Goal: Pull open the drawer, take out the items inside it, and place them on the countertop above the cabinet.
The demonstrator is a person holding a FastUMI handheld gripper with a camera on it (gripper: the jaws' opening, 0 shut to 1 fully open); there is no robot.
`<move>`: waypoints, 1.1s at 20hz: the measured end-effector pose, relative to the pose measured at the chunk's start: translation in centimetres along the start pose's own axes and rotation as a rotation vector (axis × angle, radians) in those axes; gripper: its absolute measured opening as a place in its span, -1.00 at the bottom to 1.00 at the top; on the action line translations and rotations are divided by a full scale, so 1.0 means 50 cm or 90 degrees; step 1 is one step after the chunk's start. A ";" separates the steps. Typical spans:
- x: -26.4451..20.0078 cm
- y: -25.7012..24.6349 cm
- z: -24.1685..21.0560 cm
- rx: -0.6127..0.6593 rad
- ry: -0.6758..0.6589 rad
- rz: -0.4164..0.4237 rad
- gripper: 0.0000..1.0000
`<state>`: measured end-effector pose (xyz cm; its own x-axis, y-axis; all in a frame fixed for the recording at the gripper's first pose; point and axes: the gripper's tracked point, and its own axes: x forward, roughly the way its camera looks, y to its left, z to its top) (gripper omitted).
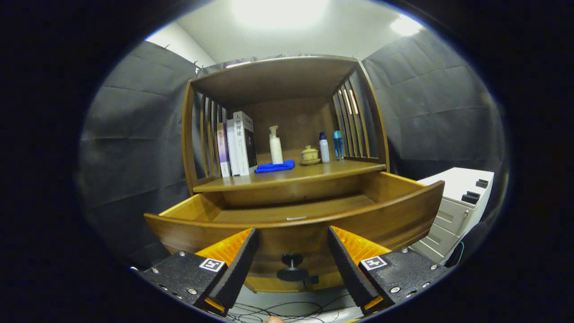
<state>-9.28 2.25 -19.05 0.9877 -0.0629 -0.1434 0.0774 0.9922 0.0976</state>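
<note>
- The cabinet (287,134) stands ahead against the booth wall. Its bench (314,174) already carries books (236,144), a white pump bottle (275,146), a blue cloth (275,167), a small lidded pot (310,155) and two small bottles (331,146).
- The drawer (296,220) below the bench is pulled well out, so the opening step looks done.
- What shows of the drawer floor is bare wood except for one small pale flat thing (296,218) lying just behind the front panel; it is too small to say what it is. The near strip of the floor is hidden by the panel, so more may lie there.
- Judged from this, the taking-out is either nearly finished or at its last item; whether the things on the bench came from the drawer cannot be told.
- A white filing unit (453,206) stands beside the cabinet, apart from the task.
- The knob (292,266) on the drawer front sits between the fingers, untouched.
- The tongs (292,260) are spread wide and empty, held just short of the drawer front.
</note>
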 end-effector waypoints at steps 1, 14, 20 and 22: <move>0.004 0.004 0.017 -0.005 0.002 0.005 0.89; 0.168 0.002 0.108 -0.130 0.155 -0.092 0.90; 0.224 -0.020 0.016 -0.105 0.315 -0.130 0.89; 0.241 -0.031 -0.015 -0.107 0.371 -0.140 0.89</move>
<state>2.41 0.04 -21.69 0.7115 -0.2450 -0.6586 0.2003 0.9691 -0.1442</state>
